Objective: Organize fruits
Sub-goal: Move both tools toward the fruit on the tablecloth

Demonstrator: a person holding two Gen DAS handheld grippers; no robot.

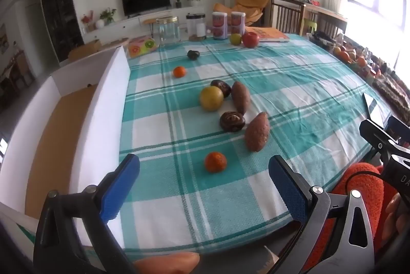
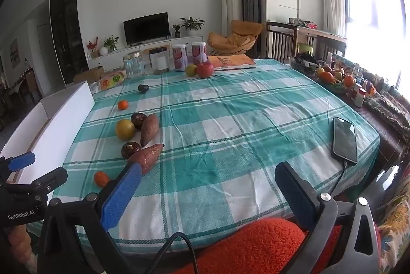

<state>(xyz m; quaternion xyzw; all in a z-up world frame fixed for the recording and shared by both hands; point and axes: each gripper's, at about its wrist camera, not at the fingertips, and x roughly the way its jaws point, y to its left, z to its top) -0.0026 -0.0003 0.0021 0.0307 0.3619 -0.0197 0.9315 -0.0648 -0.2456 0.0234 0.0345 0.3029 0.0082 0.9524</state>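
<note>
While both grippers, left [image 1: 203, 184] and right [image 2: 208, 189], hang wide and empty over the table's [image 1: 294, 84] near edge, a tangerine [image 1: 215, 162] lies nearest. Beyond it: two sweet potatoes [image 1: 257, 131], a yellow fruit [image 1: 211, 98], another tangerine [image 1: 179, 72] (smaller), then an apple [image 1: 250, 39]. A white box [image 1: 107, 105] stands left.

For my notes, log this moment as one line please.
stage: start | left tongs: open, empty | right tongs: open, empty | nearest tangerine: on tablecloth | white box: table's left edge
</note>
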